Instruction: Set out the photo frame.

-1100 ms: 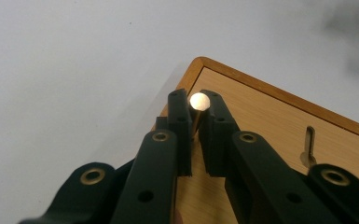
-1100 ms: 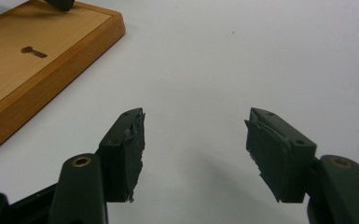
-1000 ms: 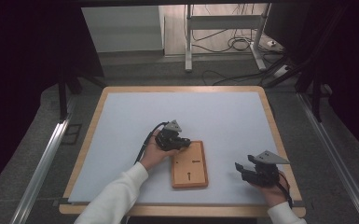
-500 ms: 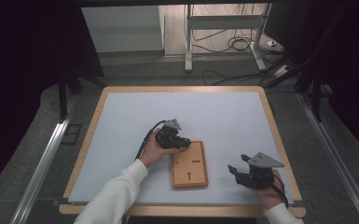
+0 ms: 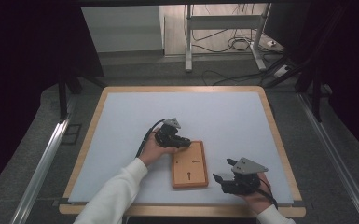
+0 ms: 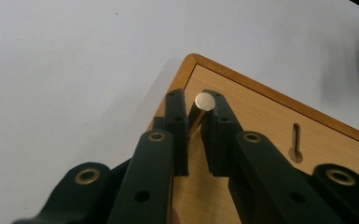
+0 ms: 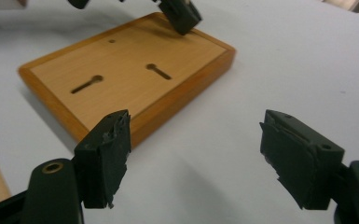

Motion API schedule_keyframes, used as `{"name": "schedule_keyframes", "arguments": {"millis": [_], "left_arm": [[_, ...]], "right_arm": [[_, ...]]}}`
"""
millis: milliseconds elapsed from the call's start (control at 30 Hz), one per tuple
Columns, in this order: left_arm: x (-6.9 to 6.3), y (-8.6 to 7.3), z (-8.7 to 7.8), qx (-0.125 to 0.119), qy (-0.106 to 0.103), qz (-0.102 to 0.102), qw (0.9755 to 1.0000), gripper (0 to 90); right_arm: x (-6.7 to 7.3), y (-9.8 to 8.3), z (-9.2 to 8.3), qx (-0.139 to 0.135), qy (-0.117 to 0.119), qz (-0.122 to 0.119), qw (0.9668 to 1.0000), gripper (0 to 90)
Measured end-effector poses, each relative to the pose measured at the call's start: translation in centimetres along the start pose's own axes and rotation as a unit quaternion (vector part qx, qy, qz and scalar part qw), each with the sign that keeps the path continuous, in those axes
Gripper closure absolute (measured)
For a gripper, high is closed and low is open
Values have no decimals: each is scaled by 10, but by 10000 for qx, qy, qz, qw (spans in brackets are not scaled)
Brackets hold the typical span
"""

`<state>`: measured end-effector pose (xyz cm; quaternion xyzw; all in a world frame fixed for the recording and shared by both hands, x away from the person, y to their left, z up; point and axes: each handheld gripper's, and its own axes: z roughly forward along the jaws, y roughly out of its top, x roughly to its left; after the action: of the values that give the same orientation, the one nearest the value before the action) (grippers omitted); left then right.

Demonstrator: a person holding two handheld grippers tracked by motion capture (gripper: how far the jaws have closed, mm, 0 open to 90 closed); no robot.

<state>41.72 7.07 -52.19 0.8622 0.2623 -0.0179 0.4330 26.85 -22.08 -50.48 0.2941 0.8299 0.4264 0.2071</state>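
Since the earlier frame, the right gripper (image 5: 227, 177) has slid leftward toward the board (image 5: 189, 164), its jaws just opening, nothing between them. White mat (image 5: 121, 121), bare around them, on a wood-rimmed table (image 5: 275, 135). Left gripper (image 6: 195, 116) clamps a brass peg (image 6: 200, 109) at the board's corner. Right gripper view: jaws wide apart, board ahead-left.

White table mat (image 5: 121, 126) inside a light wooden table rim (image 5: 182, 88). Beyond, grey floor (image 5: 135, 70) with black cables (image 5: 235, 44) around white metal frame legs (image 5: 188, 46). Silver rail (image 5: 42, 163) along the left side, another (image 5: 335, 158) along the right.
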Motion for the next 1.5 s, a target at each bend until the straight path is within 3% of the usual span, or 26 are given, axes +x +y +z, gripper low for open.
{"name": "schedule_keyframes", "arguments": {"millis": [300,533,733,833,967,1200,1233,1267,1500], "left_arm": [[6,2,0,59,-178,-104,9998,813],[14,3,-1,113,-410,-173,9989,810],[18,4,0,121,-534,-255,9982,810],[19,4,0,117,-572,-282,9979,810],[21,4,0,128,-629,-328,9974,809],[22,5,0,157,-637,-335,9973,814],[22,5,0,146,-637,-351,9972,815],[22,5,0,146,-637,-351,9972,816],[24,5,0,47,-492,-467,9977,844]], "right_arm": [[12,3,10,103,120,-157,9998,220],[35,16,26,270,127,-775,9965,160],[55,20,40,538,44,-1406,9886,137],[60,20,45,623,5,-1544,9860,124],[68,20,51,786,-134,-1843,9796,111],[71,22,58,790,-377,-2024,9754,130],[72,21,60,766,-522,-2145,9723,144],[72,21,60,753,-536,-2177,9716,146],[72,32,50,373,-667,-2233,9718,284]]}}
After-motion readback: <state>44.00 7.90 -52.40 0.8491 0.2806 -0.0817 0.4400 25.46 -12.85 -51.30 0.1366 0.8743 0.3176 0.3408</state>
